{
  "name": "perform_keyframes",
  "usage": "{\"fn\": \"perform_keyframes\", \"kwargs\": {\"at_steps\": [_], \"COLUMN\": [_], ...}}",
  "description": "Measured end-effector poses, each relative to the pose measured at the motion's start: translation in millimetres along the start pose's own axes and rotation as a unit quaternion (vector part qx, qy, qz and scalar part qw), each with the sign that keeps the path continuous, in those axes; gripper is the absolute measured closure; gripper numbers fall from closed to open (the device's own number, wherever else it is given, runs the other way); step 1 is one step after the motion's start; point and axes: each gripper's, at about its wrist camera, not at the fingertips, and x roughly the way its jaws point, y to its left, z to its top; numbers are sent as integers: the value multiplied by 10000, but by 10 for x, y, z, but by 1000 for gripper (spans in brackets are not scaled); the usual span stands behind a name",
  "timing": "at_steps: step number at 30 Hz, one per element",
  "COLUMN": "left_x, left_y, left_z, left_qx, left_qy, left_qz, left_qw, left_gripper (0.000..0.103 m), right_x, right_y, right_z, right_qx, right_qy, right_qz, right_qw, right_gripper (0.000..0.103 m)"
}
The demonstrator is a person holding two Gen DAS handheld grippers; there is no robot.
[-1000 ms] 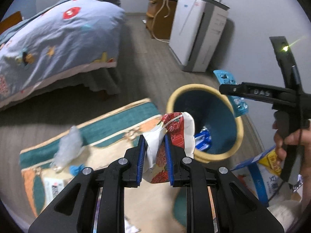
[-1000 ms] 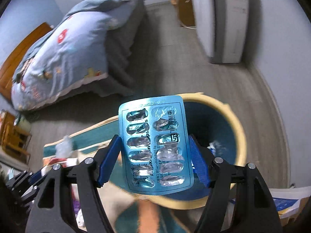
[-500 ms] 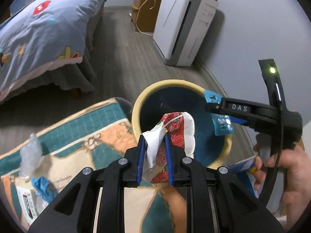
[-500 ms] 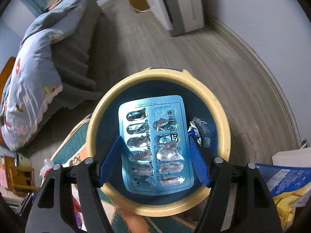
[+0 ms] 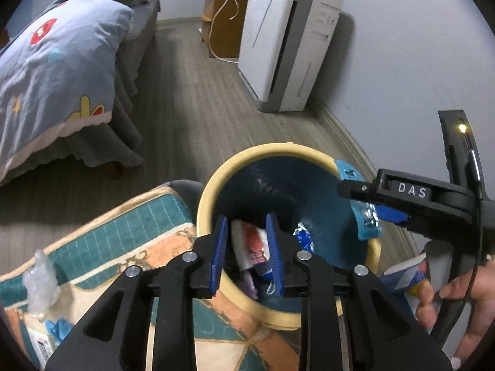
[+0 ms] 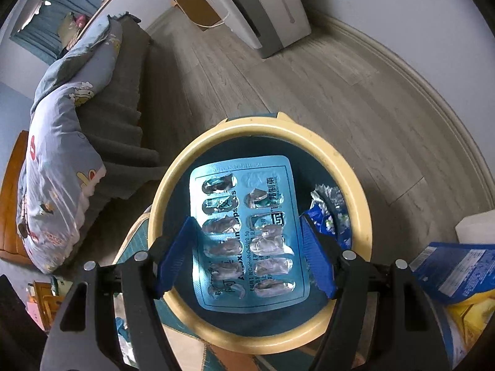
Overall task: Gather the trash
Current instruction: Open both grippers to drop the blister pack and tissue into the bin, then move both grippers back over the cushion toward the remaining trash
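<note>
A round bin with a yellow rim (image 5: 216, 185) and dark teal inside stands on the floor. My left gripper (image 5: 246, 220) hangs over its near edge, its jaws opening. The red and white wrapper (image 5: 252, 244) shows between the blue pads but sits lower, inside the bin, with a gap to the left pad. My right gripper (image 6: 246, 221) is shut on a blue blister pack (image 6: 247, 232) and holds it flat above the bin's rim (image 6: 167, 185). The left wrist view shows that gripper (image 5: 355, 198) at the bin's right edge, a hand on its handle.
Crumpled blue foil (image 6: 328, 207) lies in the bin. A patterned rug (image 5: 123, 222) carries a clear plastic wad (image 5: 40, 281) and blue scraps. Blue and yellow packages (image 6: 458, 278) lie to the right. A bed (image 5: 55, 77), a white air purifier (image 5: 287, 46) and a wooden cabinet (image 5: 219, 21) stand beyond.
Both grippers came down over the bin. The left jaws spread and the red and white wrapper slipped from them into the bin. The right gripper rolled, still holding the blister pack.
</note>
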Motion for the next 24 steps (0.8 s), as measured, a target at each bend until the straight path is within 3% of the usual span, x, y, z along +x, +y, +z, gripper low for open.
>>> {"fn": "perform_keyframes", "kwargs": {"at_steps": [2, 4, 6, 11, 16, 24], "left_x": [-6, -17, -49, -169, -356, -1027], "left_y": [24, 61, 128, 269, 389, 698], "left_z": [-31, -56, -89, -168, -215, -402], "left_qx": [10, -22, -96, -151, -173, -343], "left_qy": [5, -2, -47, -123, -186, -480], "left_qz": [27, 94, 181, 387, 623, 1050], "left_qw": [10000, 10000, 9998, 9991, 9977, 9927], "left_gripper": [69, 59, 41, 28, 24, 13], "right_x": [10, 11, 5, -56, -132, -463], "right_y": [4, 39, 90, 193, 314, 673], "right_z": [2, -2, 7, 7, -39, -197], "right_qx": [10, -4, -94, -296, -394, -1063], "right_qy": [21, 38, -9, -123, -128, -468], "right_qz": [-22, 29, 24, -32, -38, -284], "right_qw": [10000, 10000, 10000, 9995, 9991, 9928], "right_gripper": [33, 23, 20, 12, 10, 7]}}
